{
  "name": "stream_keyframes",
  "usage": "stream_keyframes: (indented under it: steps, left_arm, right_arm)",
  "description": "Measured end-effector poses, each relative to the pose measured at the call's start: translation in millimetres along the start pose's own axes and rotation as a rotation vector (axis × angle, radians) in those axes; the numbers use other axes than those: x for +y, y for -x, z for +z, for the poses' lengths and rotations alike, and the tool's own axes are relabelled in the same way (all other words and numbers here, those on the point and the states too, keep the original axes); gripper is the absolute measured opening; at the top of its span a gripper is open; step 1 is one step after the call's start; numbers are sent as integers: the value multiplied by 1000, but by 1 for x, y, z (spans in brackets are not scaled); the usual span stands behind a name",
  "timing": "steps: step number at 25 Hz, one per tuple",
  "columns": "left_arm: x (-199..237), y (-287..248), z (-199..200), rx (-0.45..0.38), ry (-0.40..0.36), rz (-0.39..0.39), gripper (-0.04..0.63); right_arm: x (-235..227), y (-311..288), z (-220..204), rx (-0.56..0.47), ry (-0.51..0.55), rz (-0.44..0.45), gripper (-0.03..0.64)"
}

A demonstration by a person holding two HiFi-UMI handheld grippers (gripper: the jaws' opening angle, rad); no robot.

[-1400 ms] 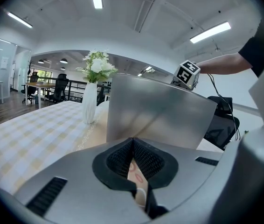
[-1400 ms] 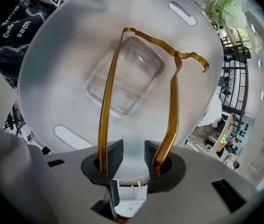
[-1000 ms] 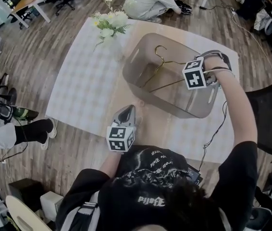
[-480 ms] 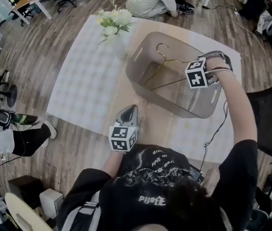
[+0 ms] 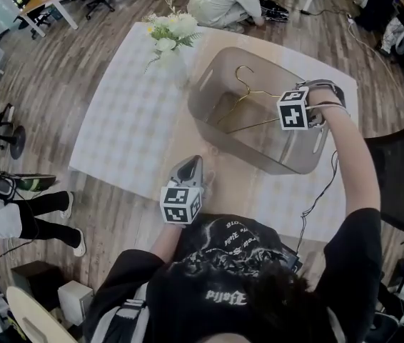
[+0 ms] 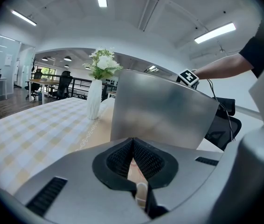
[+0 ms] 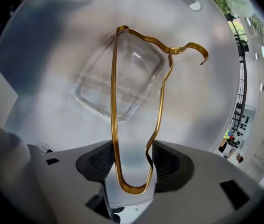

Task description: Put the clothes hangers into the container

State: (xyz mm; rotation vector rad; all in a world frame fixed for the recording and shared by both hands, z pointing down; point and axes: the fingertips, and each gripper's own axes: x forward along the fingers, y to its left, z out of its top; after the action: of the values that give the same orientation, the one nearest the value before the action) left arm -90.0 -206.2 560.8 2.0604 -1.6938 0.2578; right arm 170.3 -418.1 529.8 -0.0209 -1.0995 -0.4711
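Observation:
A gold wire hanger slants inside the translucent grey container on the table, hook toward the far rim. My right gripper reaches in from the container's right rim. In the right gripper view the hanger has its rounded end between the pads of the right gripper. Those jaws have just been opening and stand apart around the wire. My left gripper hovers near the table's front edge, short of the container. In the left gripper view the left gripper is shut with nothing in it.
A white vase of flowers stands on the checked tablecloth left of the container, also as the vase in the left gripper view. A person crouches beyond the table. A black chair stands at the right.
The right gripper's marker cube has shifted slightly; the hanger stays slanted in the container. The left gripper has not moved. A person's legs at the left have moved.

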Motion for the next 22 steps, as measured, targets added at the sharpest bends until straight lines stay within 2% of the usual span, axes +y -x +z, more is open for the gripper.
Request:
stream_keyframes:
  steps: [10, 14, 17, 20, 22]
  left_arm:
    - [-4, 4, -2, -4, -5, -6, 20]
    - [-6, 8, -4, -3, -8, -13, 20]
    - [-11, 9, -2, -7, -18, -34, 20]
    - [-18, 13, -4, -7, -26, -55, 20]
    - [-23, 15, -4, -4, -36, -75, 20]
  right_arm:
    - [8, 4, -6, -47, -78, 8, 284]
    - [15, 27, -1, -200, -189, 56, 330]
    - [12, 50, -3, -314, -274, 20, 330]
    - [21, 77, 3, -490, -369, 31, 321]
    - [25, 101, 9, -633, -439, 35, 275]
